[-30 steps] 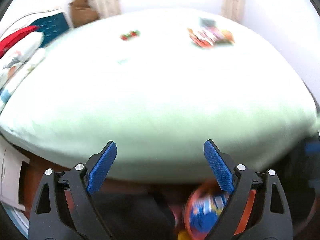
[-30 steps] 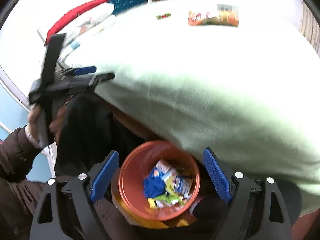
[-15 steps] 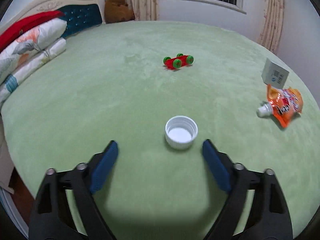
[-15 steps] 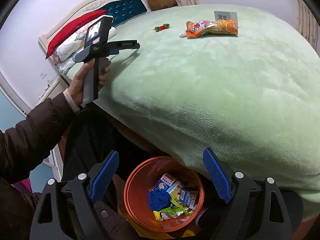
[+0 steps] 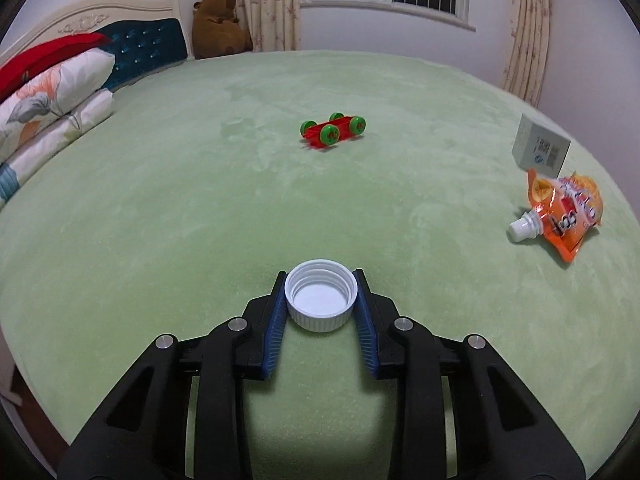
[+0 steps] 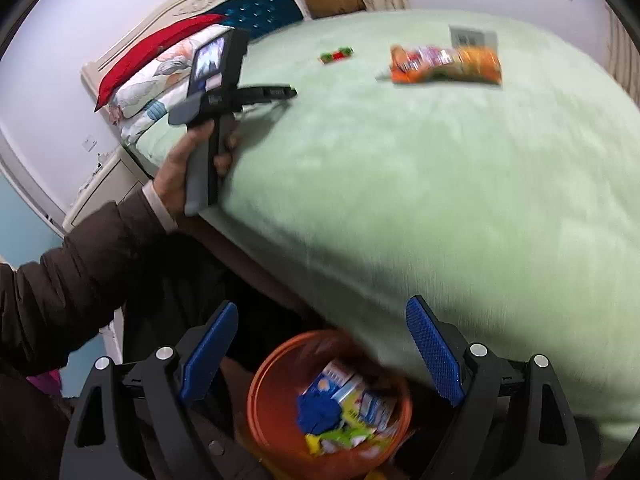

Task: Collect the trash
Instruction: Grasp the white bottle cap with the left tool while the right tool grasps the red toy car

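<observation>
My left gripper [image 5: 321, 280] is shut on a white bottle cap [image 5: 321, 300] that rests open side up on the green bed [image 5: 200, 208]. An orange drink pouch [image 5: 568, 212] and a small white box [image 5: 540, 148] lie at the right. My right gripper [image 6: 320, 344] is open and empty above an orange trash bin [image 6: 280, 432] holding several wrappers beside the bed. The left gripper [image 6: 264, 94] also shows in the right wrist view, low over the bed; the pouch [image 6: 444, 64] and box [image 6: 472, 36] lie beyond it.
A red toy car with green wheels [image 5: 332, 130] sits mid-bed. Pillows [image 5: 48, 104] and a blue headboard [image 5: 148, 46] are at the left, a brown teddy bear [image 5: 218, 26] at the back. Curtains and a window line the far wall.
My left gripper moved from the bin up over the bed, reached the white cap and closed on it. My right gripper stayed open over the bin, shifting slightly.
</observation>
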`<action>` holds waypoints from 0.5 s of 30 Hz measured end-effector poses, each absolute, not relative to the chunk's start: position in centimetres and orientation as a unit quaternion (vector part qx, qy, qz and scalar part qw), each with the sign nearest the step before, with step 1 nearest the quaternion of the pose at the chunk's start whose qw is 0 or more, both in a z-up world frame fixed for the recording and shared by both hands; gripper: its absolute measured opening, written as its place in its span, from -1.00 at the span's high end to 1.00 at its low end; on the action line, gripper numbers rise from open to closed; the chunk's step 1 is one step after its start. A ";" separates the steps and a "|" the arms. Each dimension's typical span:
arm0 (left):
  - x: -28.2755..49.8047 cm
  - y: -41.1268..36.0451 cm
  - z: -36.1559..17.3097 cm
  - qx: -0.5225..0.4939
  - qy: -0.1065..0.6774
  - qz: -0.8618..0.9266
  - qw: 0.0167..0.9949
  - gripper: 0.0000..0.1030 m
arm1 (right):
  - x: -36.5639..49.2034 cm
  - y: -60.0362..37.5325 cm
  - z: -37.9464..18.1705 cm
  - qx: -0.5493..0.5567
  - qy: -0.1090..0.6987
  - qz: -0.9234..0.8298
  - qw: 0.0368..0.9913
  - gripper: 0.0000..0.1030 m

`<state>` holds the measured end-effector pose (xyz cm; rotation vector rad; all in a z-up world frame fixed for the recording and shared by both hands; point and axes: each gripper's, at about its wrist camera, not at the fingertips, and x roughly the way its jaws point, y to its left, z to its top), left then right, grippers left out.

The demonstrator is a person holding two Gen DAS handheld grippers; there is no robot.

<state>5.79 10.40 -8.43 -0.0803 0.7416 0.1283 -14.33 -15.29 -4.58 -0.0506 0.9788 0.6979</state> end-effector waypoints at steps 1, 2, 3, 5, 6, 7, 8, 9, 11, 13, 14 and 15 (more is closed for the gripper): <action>5.7 10.6 -8.5 -0.048 0.358 0.060 0.931 0.40 | -13.6 -14.9 -4.0 -0.029 0.453 0.329 0.828 -0.64; 5.6 10.7 -8.5 -0.053 0.356 0.058 0.931 0.40 | -12.9 -14.6 -3.6 -0.031 0.445 0.330 0.832 -0.64; 5.5 10.9 -8.5 -0.059 0.353 0.056 0.932 0.40 | -11.9 -14.1 -2.9 -0.034 0.435 0.330 0.837 -0.64; 5.4 11.0 -8.6 -0.064 0.350 0.054 0.933 0.40 | -9.5 -13.1 -1.6 -0.039 0.414 0.327 0.849 -0.67; 5.4 11.0 -8.5 -0.064 0.350 0.053 0.933 0.40 | -7.8 -12.6 -0.9 -0.039 0.402 0.323 0.856 -0.67; 5.4 11.0 -8.6 -0.062 0.349 0.052 0.934 0.40 | -5.9 -11.9 -0.1 -0.036 0.393 0.320 0.861 -0.68; 5.3 10.9 -8.6 -0.061 0.348 0.052 0.934 0.40 | -4.3 -11.3 0.5 -0.032 0.389 0.319 0.864 -0.73; 5.3 10.9 -8.6 -0.062 0.347 0.052 0.934 0.40 | -1.6 -10.1 1.4 -0.028 0.380 0.316 0.869 -0.73; 5.3 11.1 -8.6 -0.067 0.346 0.050 0.935 0.40 | 1.8 -8.1 2.2 -0.034 0.372 0.317 0.872 -0.76; 5.3 11.3 -8.7 -0.074 0.345 0.048 0.934 0.40 | 6.2 -5.0 2.5 -0.049 0.367 0.314 0.874 -0.76; 5.2 11.3 -8.8 -0.076 0.344 0.047 0.935 0.40 | 8.1 -3.7 2.4 -0.057 0.369 0.316 0.872 -0.77; 5.2 11.3 -8.8 -0.075 0.343 0.047 0.935 0.40 | 10.9 -1.5 1.9 -0.075 0.376 0.317 0.867 -0.77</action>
